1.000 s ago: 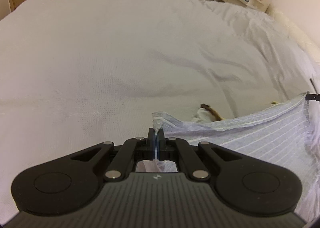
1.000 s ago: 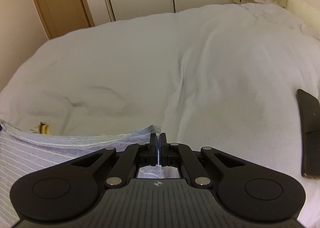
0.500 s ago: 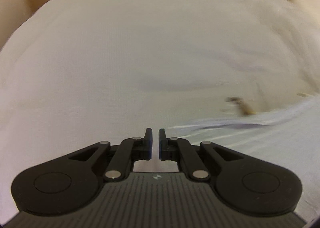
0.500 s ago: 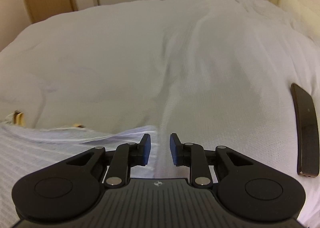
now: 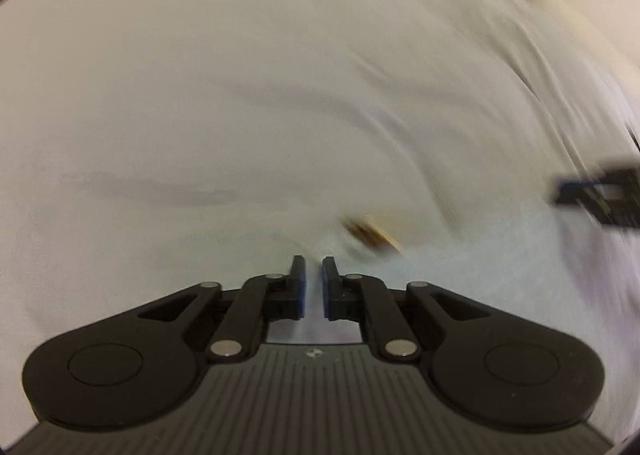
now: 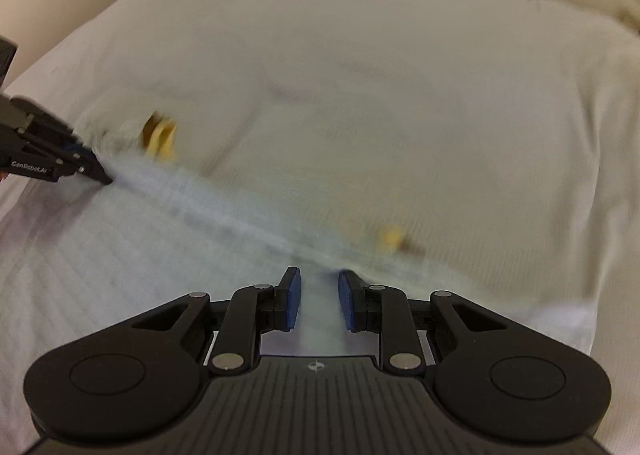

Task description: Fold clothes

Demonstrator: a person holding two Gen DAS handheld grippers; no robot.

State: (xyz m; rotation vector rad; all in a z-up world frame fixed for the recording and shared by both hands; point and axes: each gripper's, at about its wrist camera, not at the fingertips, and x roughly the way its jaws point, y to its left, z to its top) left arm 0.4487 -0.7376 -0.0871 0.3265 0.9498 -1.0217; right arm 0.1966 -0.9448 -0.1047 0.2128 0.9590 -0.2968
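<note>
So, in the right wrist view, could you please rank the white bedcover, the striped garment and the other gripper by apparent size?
1. White bedcover
2. Striped garment
3. Left gripper, smallest, partly cut off at the frame edge

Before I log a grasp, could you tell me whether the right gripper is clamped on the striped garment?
No, the right gripper's fingers stand apart above the striped garment.

Soft, warm, even indoor light falls on both fisheye views, which curve and darken at the corners, while motion blur smears the bed beyond each claw and only the claw bodies near the lens stay sharp, shadows faint.
</note>
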